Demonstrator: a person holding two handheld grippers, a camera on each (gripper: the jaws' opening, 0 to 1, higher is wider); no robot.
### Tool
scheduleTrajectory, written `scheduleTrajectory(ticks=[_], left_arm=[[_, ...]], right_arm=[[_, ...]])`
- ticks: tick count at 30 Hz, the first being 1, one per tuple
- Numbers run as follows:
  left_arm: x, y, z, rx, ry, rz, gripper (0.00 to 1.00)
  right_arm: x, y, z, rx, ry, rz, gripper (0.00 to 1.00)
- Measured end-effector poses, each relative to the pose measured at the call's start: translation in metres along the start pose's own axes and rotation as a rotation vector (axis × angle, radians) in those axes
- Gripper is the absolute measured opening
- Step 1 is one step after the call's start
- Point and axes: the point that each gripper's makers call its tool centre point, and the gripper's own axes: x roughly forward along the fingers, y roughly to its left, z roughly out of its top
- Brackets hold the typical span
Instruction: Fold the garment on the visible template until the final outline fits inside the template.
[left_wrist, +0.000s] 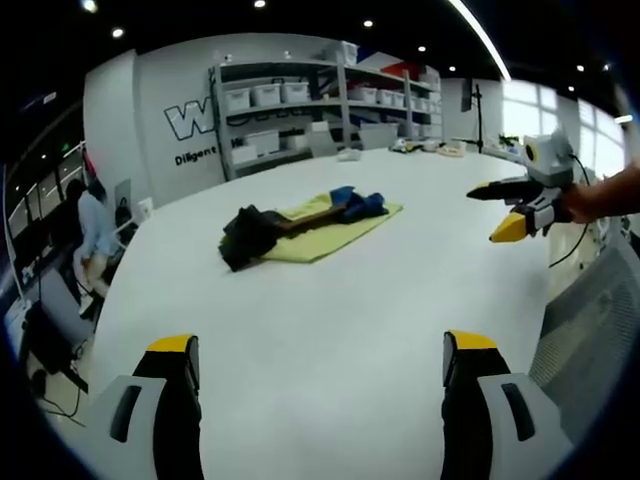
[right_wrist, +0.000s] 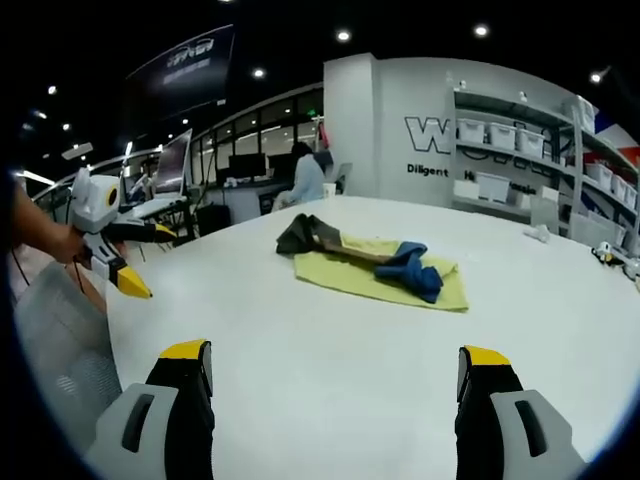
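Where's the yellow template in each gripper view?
Left gripper view: yellow template at centre, above both fingers, garment across it.
Right gripper view: template centre-right, mid-height.
Shared landmark: the shelving rack by the wall lettering.

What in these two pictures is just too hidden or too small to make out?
- Garment: bunched on the yellow template, so its type and shape are unclear in both views.
- Template under the garment: covered, part of the outline hidden.
- Wall lettering: cut off by shelves.
- Shelf bins: contents too small, left gripper view.
- Seated person: too distant, right gripper view.
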Motion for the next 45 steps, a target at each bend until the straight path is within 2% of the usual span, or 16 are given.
scheduleTrajectory(ticks=[26, 45], left_arm=[[-0.001, 0.004, 0.001, 0.011, 0.007, 0.003, 0.97], [0.0, 0.006, 0.004, 0.017, 0.014, 0.014, 0.97]], right_arm=[[0.0, -0.007, 0.006, -0.008, -0.01, 0.0, 0.99], [0.003, -0.015, 0.015, -0.05, 0.002, 0.014, 0.99]])
